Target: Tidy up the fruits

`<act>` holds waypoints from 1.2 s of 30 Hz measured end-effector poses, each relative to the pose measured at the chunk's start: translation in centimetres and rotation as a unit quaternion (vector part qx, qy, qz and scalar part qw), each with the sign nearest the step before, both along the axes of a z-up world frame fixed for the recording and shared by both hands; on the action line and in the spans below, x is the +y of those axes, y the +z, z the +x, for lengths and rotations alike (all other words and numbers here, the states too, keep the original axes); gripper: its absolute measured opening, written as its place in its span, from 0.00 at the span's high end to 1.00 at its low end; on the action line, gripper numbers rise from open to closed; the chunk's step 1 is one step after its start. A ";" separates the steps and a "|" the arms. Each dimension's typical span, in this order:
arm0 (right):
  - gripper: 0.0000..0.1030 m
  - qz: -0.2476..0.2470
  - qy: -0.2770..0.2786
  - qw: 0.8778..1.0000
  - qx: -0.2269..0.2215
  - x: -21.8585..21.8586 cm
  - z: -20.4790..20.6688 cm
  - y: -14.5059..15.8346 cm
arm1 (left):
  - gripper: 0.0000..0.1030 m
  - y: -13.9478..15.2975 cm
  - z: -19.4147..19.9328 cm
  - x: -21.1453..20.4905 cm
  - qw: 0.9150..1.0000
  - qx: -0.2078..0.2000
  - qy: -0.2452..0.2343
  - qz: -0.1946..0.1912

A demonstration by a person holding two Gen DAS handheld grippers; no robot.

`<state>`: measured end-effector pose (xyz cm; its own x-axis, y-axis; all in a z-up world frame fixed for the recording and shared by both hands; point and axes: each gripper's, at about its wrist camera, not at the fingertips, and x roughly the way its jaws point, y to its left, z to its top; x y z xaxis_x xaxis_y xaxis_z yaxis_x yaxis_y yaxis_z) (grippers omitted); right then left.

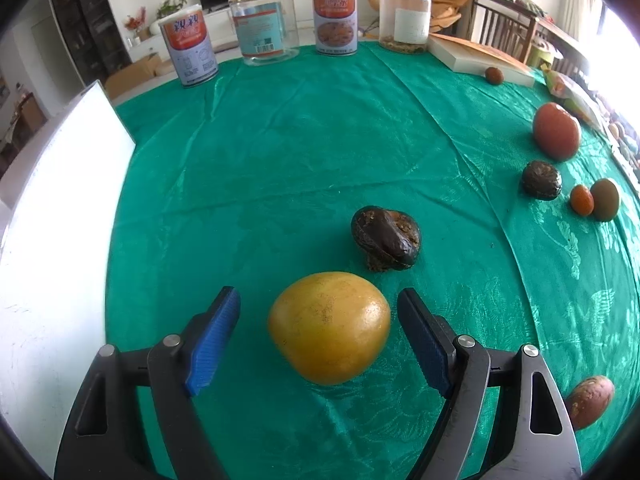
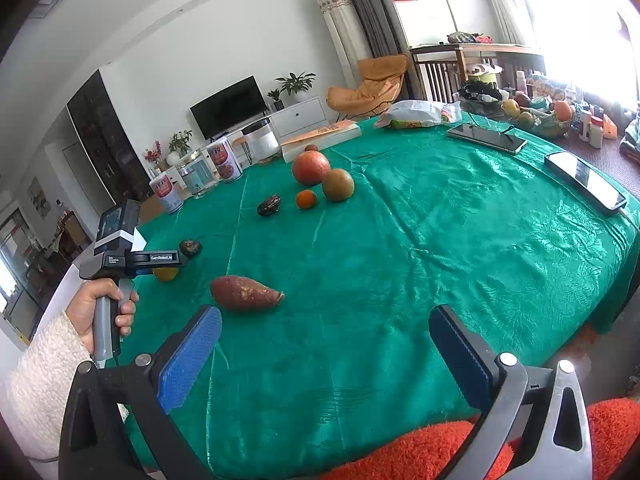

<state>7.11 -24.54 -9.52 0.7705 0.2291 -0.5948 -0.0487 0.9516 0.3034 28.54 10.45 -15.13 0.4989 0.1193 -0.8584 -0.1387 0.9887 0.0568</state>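
A yellow round fruit (image 1: 329, 327) lies on the green tablecloth (image 1: 280, 160) between the blue pads of my left gripper (image 1: 318, 296). The jaws stand open, with a gap on each side of the fruit. Just beyond it sits a dark wrinkled fruit (image 1: 386, 238). Further right lie a big red-orange fruit (image 1: 557, 131), another dark one (image 1: 541, 180), a small orange (image 1: 581, 199), a greenish fruit (image 1: 605, 199) and a sweet potato (image 1: 590, 401). My right gripper (image 2: 325, 312) hangs open over bare cloth, the sweet potato (image 2: 246, 298) just beyond its left pad.
Two printed cans (image 1: 188, 48) and two clear jars (image 1: 262, 20) line the far edge. A white board (image 1: 48, 220) borders the left. A flat box (image 1: 476, 58), two phones (image 2: 486, 138) and a snack bag (image 2: 420, 114) lie on the far side. A hand (image 2: 100, 304) grips the left handle.
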 end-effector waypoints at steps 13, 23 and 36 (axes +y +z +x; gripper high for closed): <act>0.00 0.004 -0.006 1.000 -0.003 -0.5 0.0 -0.1 | 0.46 0.6 -0.8 -0.3 1.000 0.010 -0.021 -0.004; 0.00 0.002 -0.010 1.000 -0.010 -0.5 -0.4 0.1 | 0.46 1.7 -7.5 -1.1 0.975 -0.015 -0.055 -0.216; 0.00 -0.017 -0.015 1.000 -0.018 0.0 -0.7 0.4 | 0.36 0.5 -11.4 -0.6 0.976 -0.037 -0.066 -0.206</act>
